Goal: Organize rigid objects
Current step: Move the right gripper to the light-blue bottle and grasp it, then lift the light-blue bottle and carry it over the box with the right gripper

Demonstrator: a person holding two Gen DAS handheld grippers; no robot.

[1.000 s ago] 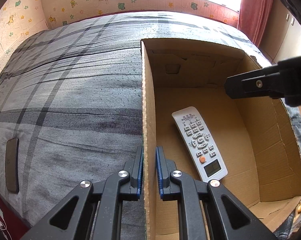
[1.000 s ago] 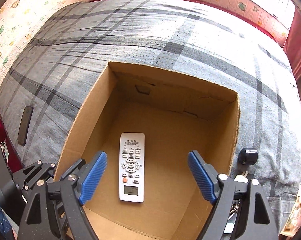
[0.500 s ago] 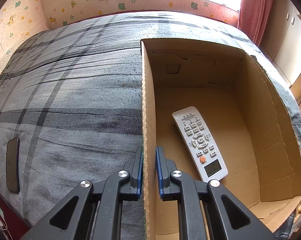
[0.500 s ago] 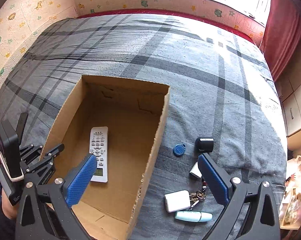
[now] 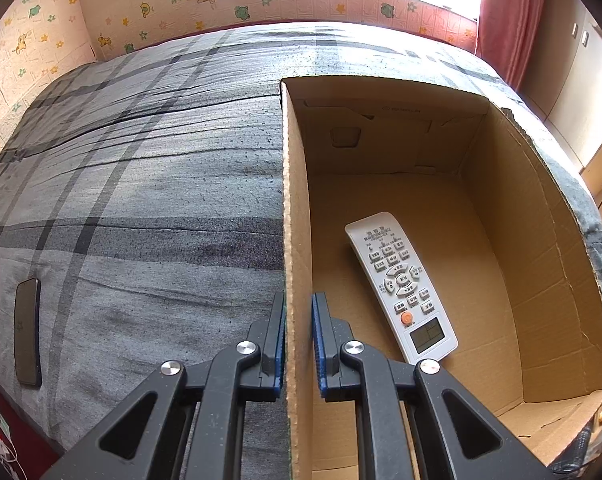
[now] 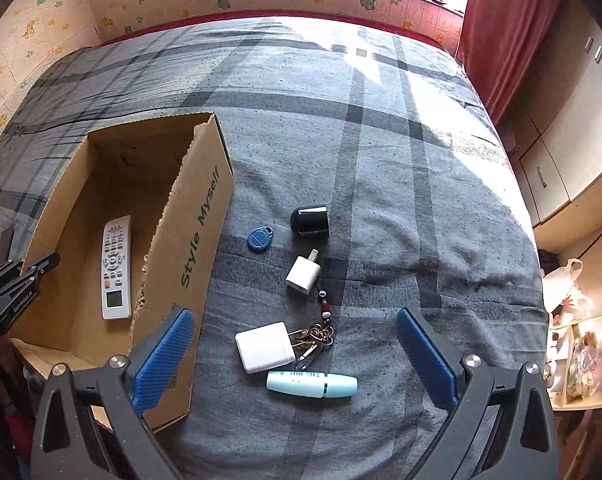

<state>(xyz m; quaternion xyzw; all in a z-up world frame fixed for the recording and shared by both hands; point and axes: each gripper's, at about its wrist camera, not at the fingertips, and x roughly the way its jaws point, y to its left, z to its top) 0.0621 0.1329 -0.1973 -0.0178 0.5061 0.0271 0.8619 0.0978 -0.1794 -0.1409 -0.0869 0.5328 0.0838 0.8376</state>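
White remote point(image 5: 401, 288) flat inside open cardboard box point(image 5: 541, 240)

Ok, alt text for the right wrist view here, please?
The open right gripper hangs over small items on a grey plaid bed: two white chargers, keys, a pale blue tube, a blue fob and a black cap. Left, a cardboard box holds a white remote.

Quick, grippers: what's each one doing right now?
Left gripper: shut on the side wall of the cardboard box.
Right gripper: open, holding nothing, above the small items on the bed.
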